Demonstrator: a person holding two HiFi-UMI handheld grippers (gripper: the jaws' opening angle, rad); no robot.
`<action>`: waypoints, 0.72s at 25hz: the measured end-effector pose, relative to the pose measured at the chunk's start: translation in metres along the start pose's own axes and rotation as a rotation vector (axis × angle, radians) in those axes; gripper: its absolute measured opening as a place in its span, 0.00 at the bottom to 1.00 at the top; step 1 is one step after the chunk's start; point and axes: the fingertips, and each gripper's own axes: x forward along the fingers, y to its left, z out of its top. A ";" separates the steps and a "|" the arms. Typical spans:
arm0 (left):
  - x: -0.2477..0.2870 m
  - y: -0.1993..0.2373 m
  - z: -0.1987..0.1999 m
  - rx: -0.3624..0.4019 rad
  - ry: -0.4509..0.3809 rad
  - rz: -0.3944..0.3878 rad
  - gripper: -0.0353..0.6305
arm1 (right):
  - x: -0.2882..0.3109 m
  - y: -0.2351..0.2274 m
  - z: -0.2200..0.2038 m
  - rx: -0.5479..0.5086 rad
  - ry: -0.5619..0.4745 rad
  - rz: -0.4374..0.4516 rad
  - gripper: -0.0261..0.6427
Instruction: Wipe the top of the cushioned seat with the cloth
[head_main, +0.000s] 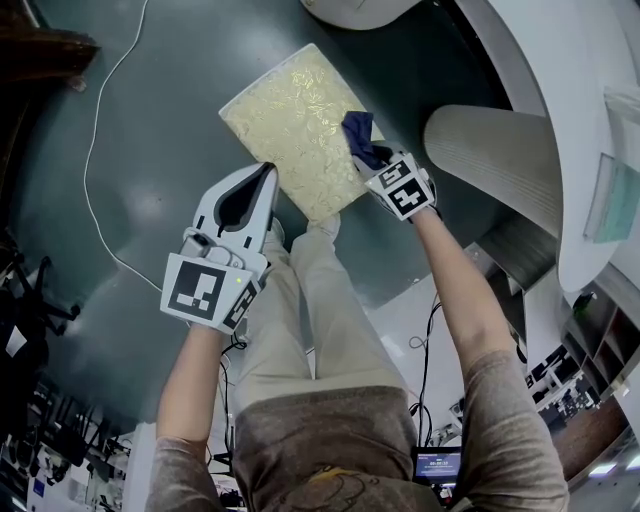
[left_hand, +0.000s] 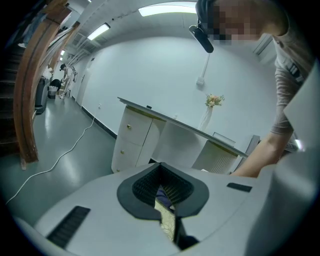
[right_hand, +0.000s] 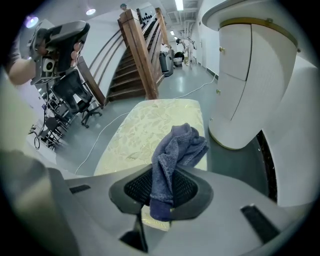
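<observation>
Clamping jaws: right gripper (right_hand: 161, 192) pinches the blue cloth (right_hand: 176, 147) (bunched, standing up).
Cloth: at the right edge of the yellow patterned cushioned seat (head_main: 290, 120).
Left gripper (head_main: 268, 172): jaws together, empty, by the seat's near edge.

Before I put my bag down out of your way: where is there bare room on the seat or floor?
The seat is bare from its far-left edge across the middle. Its right edge is crowded by the right gripper and cloth, its near-left edge by the left gripper. The floor between seat and cable is open.
</observation>
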 end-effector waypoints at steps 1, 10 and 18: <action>-0.002 0.001 0.000 0.000 0.000 0.001 0.08 | 0.003 0.008 0.002 -0.004 0.000 0.012 0.18; -0.023 0.006 -0.007 -0.005 -0.006 0.009 0.08 | 0.020 0.072 0.012 -0.022 -0.018 0.092 0.18; -0.046 0.010 -0.014 -0.014 -0.014 0.027 0.08 | 0.031 0.119 0.019 -0.034 -0.032 0.141 0.18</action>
